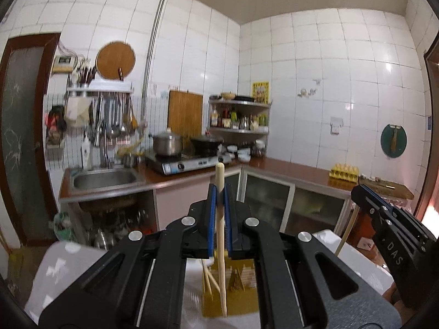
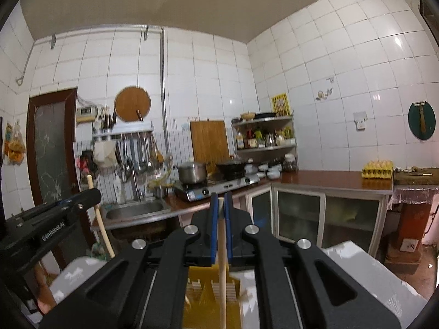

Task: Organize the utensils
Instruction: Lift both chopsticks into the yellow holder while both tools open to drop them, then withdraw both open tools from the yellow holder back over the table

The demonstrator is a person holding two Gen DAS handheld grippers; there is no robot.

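Note:
My left gripper (image 1: pixel 219 192) is shut on a pale wooden chopstick (image 1: pixel 221 244) that stands upright, its lower tip over a yellow slotted utensil holder (image 1: pixel 238 293) on a white surface. Other chopsticks (image 1: pixel 208 279) lean in the holder. My right gripper (image 2: pixel 221 203) is shut on a second wooden chopstick (image 2: pixel 222 274), also upright above the yellow holder (image 2: pixel 203 296). The right gripper shows at the right of the left wrist view (image 1: pixel 384 216), with its chopstick (image 1: pixel 347 233) hanging below. The left gripper shows at the left of the right wrist view (image 2: pixel 68 205).
A white tabletop (image 2: pixel 356 268) lies under the holder. Beyond stands an L-shaped kitchen counter (image 1: pixel 288 168) with a sink (image 1: pixel 105 178), a gas stove with pots (image 1: pixel 189 156), a spice shelf (image 1: pixel 238 118) and an egg tray (image 1: pixel 344 172).

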